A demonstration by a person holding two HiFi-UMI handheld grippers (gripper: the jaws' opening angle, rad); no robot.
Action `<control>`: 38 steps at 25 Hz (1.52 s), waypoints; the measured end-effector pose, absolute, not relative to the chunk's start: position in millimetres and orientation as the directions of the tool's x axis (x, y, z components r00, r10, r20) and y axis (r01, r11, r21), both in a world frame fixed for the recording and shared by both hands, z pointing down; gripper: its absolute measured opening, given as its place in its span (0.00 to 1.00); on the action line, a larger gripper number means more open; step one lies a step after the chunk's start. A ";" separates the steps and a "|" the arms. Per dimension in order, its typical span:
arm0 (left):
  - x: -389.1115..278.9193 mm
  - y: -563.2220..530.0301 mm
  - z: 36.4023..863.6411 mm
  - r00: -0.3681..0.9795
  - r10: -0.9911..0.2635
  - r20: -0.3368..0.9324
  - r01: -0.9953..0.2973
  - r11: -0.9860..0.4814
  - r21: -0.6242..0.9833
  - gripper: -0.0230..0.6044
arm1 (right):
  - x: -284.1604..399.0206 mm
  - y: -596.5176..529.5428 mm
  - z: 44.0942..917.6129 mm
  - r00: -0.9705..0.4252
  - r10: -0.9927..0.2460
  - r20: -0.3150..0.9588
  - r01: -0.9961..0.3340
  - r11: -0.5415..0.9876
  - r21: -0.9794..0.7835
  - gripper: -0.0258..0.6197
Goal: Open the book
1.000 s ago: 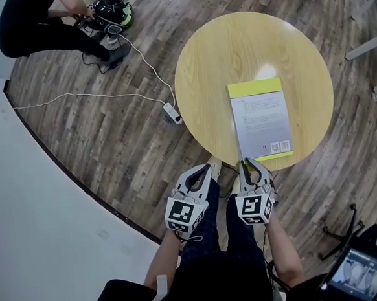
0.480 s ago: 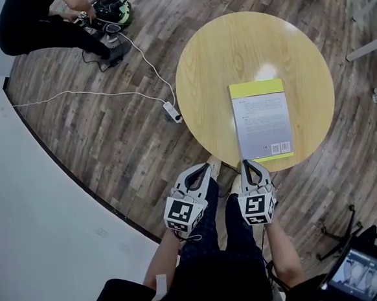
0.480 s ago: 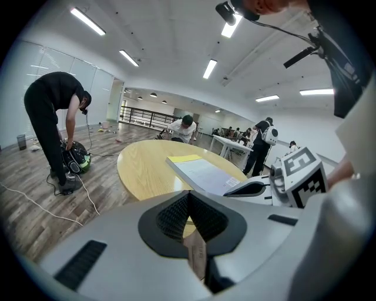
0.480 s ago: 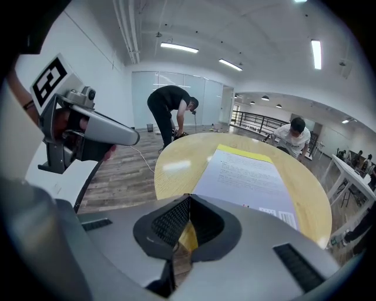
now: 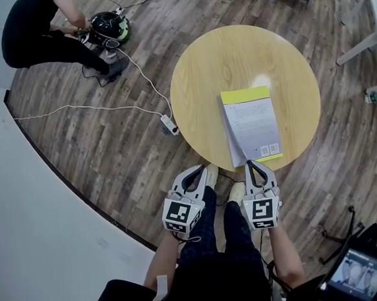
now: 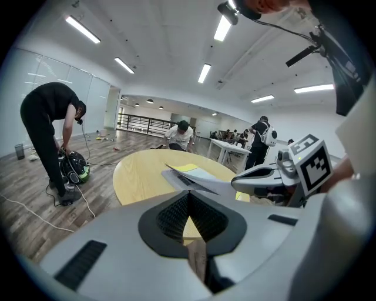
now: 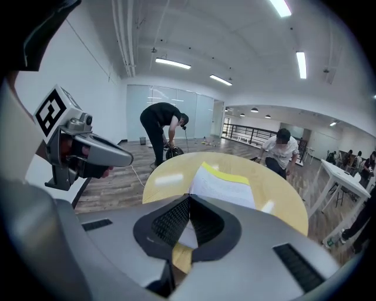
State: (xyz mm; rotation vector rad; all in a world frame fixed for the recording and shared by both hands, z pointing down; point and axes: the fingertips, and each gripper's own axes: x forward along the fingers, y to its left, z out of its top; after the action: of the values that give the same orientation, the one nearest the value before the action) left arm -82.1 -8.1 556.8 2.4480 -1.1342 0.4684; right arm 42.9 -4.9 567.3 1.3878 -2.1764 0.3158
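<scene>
Book lies on the round wooden table, close to the edge nearest the person, with its top cover lifted off the pages at the near left corner. The right gripper is clamped tight on that corner. The left gripper hangs beside it, off the table, jaws together on nothing.

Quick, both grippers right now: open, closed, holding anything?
Left gripper: closed, nothing in it.
Right gripper: closed on the near corner of the book, cover lifted off the pages.
</scene>
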 end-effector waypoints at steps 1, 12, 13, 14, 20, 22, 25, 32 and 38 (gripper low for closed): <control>-79.9 -10.6 551.8 0.617 -0.647 0.448 -0.776 -0.596 0.208 0.03 | 49.7 -7.8 559.0 -0.315 -0.783 0.536 -0.899 0.428 0.096 0.05; -60.2 -20.1 519.4 0.605 -0.680 0.414 -0.782 -0.605 0.150 0.03 | 187.0 -26.4 506.2 -0.088 -0.905 0.416 -0.990 0.127 0.068 0.05; -60.1 -21.6 518.3 0.601 -0.684 0.413 -0.785 -0.601 0.146 0.03 | 197.5 -28.1 506.2 -0.069 -0.908 0.413 -0.991 0.109 0.073 0.05; -60.4 -23.0 517.0 0.597 -0.689 0.412 -0.789 -0.598 0.143 0.03 | 207.1 -29.5 507.0 -0.051 -0.910 0.412 -0.993 0.091 0.077 0.05; -56.3 -33.3 506.9 0.591 -0.706 0.389 -0.793 -0.596 0.124 0.03 | 265.7 -28.7 526.6 0.060 -0.902 0.428 -0.996 -0.024 0.089 0.05; -52.8 -34.2 507.1 0.596 -0.702 0.391 -0.789 -0.603 0.119 0.03 | 279.2 -26.5 539.2 0.086 -0.892 0.443 -0.995 -0.053 0.088 0.05; -48.2 -33.9 510.9 0.603 -0.692 0.397 -0.780 -0.615 0.115 0.03 | 296.9 -25.5 561.8 0.120 -0.877 0.466 -0.992 -0.094 0.079 0.05; -39.8 -35.7 511.3 0.607 -0.677 0.417 -0.772 -0.627 0.105 0.03 | 322.0 -29.5 622.3 0.143 -0.820 0.554 -0.989 -0.135 0.055 0.05; -30.8 -39.7 520.0 0.604 -0.673 0.426 -0.774 -0.623 0.114 0.03 | 325.5 -31.8 653.3 0.133 -0.799 0.587 -0.990 -0.136 0.040 0.05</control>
State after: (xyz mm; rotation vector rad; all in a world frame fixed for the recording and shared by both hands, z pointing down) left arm -30.8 -39.7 520.0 2.5469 -1.1795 0.5009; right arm 325.5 -31.8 653.3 1.9961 -1.7185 0.6104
